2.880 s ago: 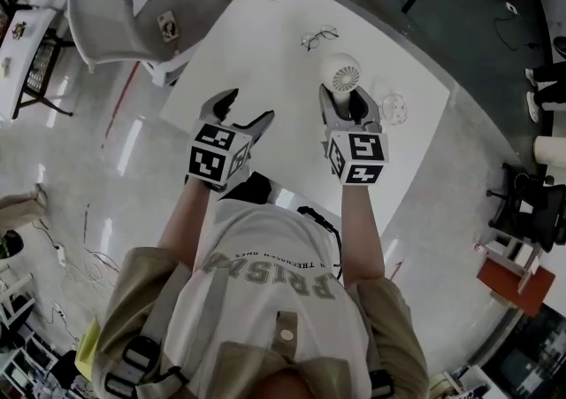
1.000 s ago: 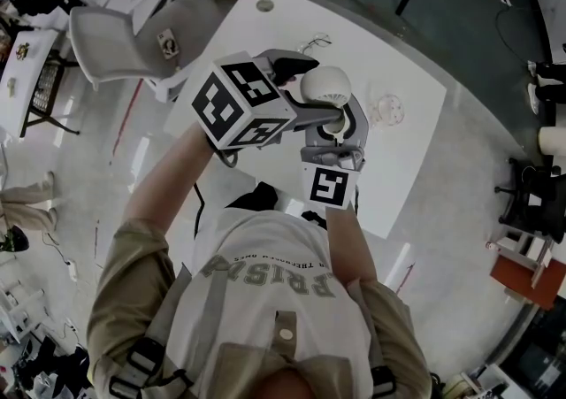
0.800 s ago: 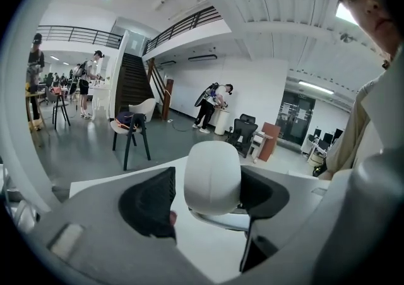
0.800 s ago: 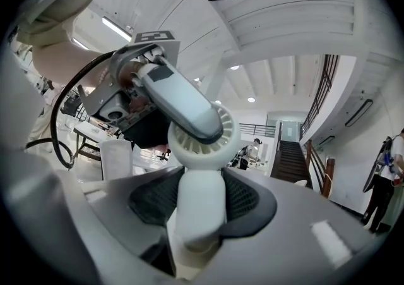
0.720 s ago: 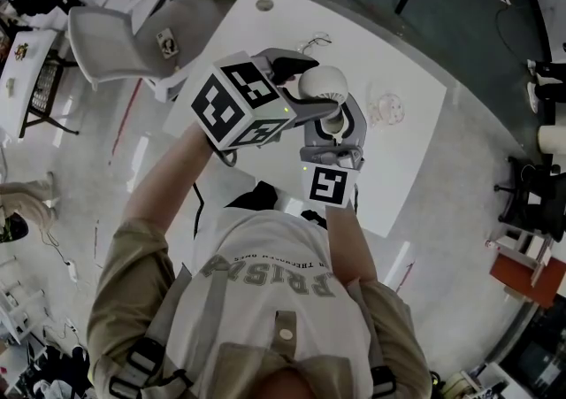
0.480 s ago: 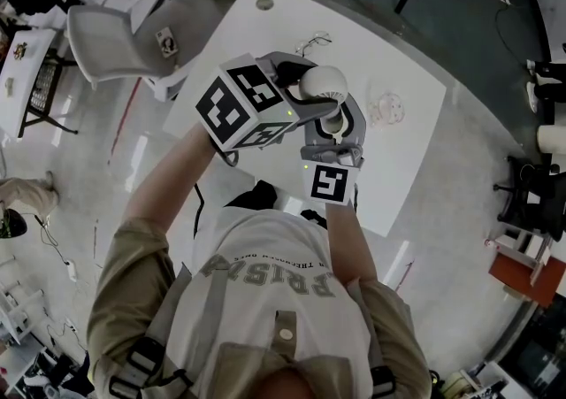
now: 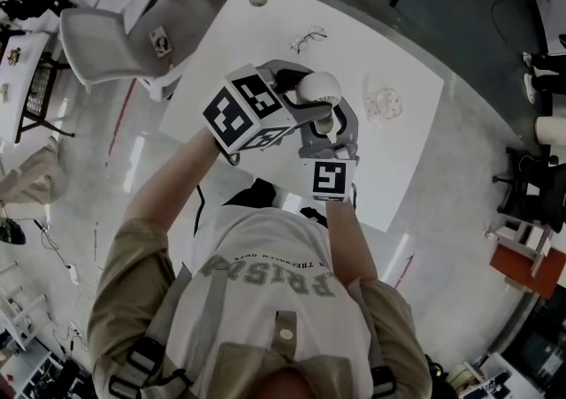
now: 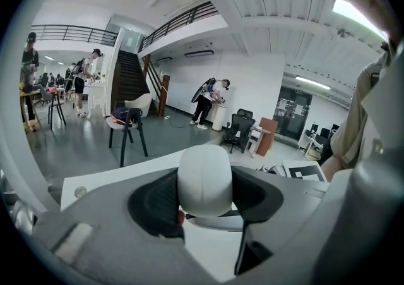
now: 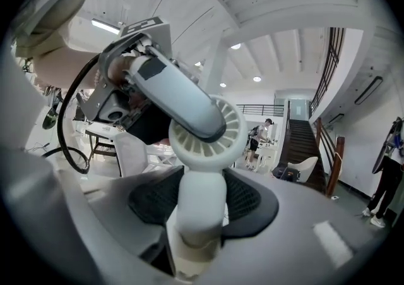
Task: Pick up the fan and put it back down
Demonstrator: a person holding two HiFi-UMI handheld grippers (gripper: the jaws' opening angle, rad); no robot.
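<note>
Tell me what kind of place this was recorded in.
Probably an open-plan lab or workshop hall: a white table on a glossy floor, a staircase up to a railed mezzanine, and people working farther off.

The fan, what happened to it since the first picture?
The left gripper came across from the side, and its jaws have just been closing onto the round head of the fan. The right gripper is still at the handle, so both now hold the fan over the table. The glasses and the small clear dish stayed put.
</note>
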